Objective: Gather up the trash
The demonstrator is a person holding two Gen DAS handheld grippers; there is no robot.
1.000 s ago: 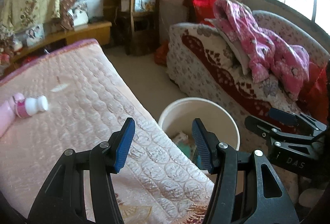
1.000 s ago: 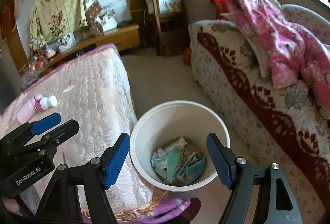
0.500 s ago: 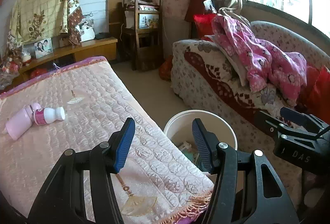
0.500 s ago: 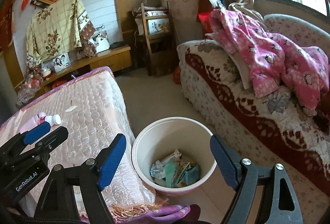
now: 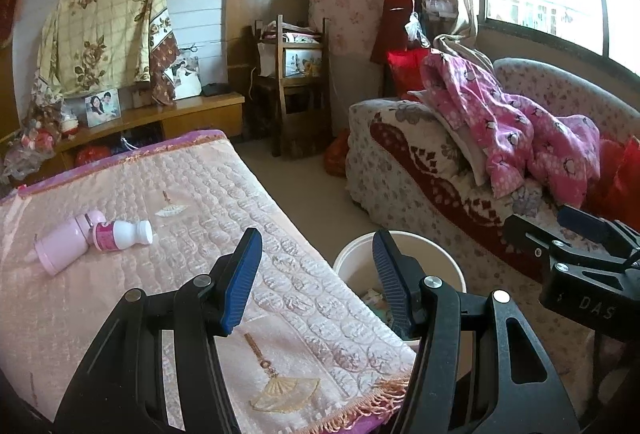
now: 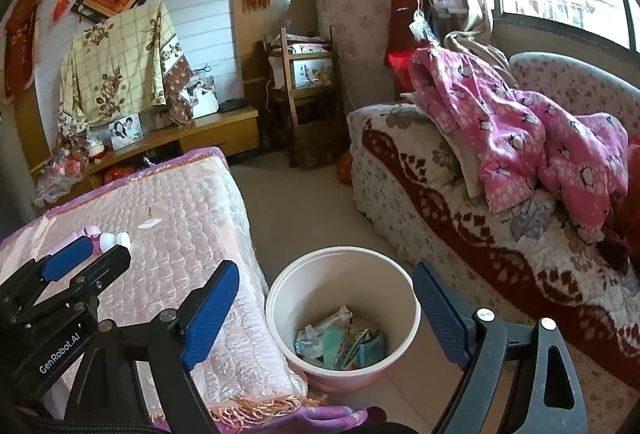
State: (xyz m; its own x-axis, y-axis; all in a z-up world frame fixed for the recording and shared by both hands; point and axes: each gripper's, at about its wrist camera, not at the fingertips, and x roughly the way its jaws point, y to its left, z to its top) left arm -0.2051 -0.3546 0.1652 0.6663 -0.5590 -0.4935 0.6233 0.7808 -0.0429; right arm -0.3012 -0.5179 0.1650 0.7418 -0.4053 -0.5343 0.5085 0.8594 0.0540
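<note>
Two bottles (image 5: 94, 236) on bed (image 5: 200, 194); one bin (image 6: 342, 314), paper scraps inside; both grippers' jaws wide.

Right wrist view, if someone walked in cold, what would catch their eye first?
Probably the white bin on the floor between the quilted table and the sofa, with crumpled wrappers at its bottom. Next, the pink pajamas heaped on the sofa at right, under the bright window. Then two small pink bottles lying on the table's pink quilted cover, with both grippers open and empty.
</note>
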